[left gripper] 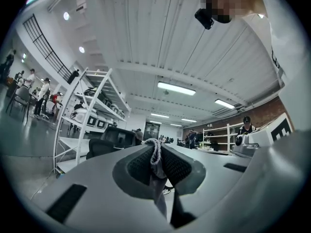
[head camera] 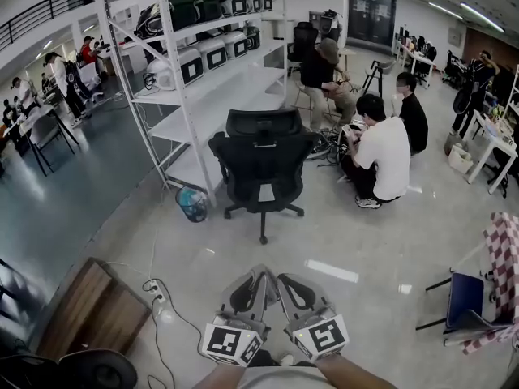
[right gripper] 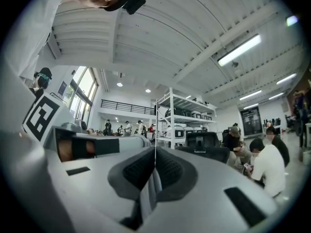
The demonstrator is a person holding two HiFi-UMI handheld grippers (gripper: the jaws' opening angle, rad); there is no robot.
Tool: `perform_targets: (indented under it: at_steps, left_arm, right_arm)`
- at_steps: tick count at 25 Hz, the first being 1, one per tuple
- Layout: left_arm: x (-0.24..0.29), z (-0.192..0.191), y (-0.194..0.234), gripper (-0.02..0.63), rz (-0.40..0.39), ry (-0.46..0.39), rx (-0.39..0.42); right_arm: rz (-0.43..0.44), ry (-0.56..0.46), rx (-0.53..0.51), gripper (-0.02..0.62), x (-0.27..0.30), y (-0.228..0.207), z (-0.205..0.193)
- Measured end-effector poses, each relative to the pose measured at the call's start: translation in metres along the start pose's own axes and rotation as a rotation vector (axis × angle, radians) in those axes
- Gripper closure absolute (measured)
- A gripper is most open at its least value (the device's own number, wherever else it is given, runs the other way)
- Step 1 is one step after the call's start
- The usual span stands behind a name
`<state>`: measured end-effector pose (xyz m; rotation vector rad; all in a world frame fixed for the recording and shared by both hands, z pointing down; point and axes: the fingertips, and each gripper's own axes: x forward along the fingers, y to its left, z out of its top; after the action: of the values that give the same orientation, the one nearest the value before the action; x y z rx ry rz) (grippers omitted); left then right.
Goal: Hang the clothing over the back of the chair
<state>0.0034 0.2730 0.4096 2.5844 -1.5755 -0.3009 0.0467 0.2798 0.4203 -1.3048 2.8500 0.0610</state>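
Observation:
A black office chair [head camera: 262, 156] stands a few steps ahead on the grey floor, its back and headrest turned toward me. My left gripper [head camera: 259, 275] and right gripper [head camera: 281, 279] are held side by side low in the head view, tips nearly touching, both pointing at the chair. In the left gripper view the left gripper [left gripper: 156, 142] is shut on a bunched fold of grey clothing [left gripper: 156, 161] that hangs down between its pads. In the right gripper view the right gripper [right gripper: 155, 150] is shut on a thin pale edge of clothing [right gripper: 148, 188]. The grippers hide the garment in the head view.
A white shelving rack [head camera: 195, 63] stands just behind and left of the chair, a teal bin [head camera: 193, 203] at its foot. Two people [head camera: 385, 148] crouch to the chair's right. A wooden table [head camera: 89, 306] and cable [head camera: 158, 294] lie near left; a blue chair [head camera: 466, 298] near right.

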Motion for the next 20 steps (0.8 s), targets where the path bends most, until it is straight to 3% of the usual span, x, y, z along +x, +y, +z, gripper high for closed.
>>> perform_targets:
  at_steps: [5,11,20]
  left_arm:
    - [0.008,-0.008,0.001,0.574,0.004,0.017,-0.008]
    - [0.039,-0.018,0.032,0.574,-0.002,0.03,-0.017]
    - [0.117,0.0,0.093,0.574,-0.089,0.009,-0.018]
  right_arm:
    - [0.018,0.013,0.017,0.58,0.005,-0.004,-0.009]
    - [0.011,0.021,0.029,0.58,0.041,-0.025,-0.021]
    - [-0.086,0.001,0.009,0.58,0.12,-0.079,-0.013]
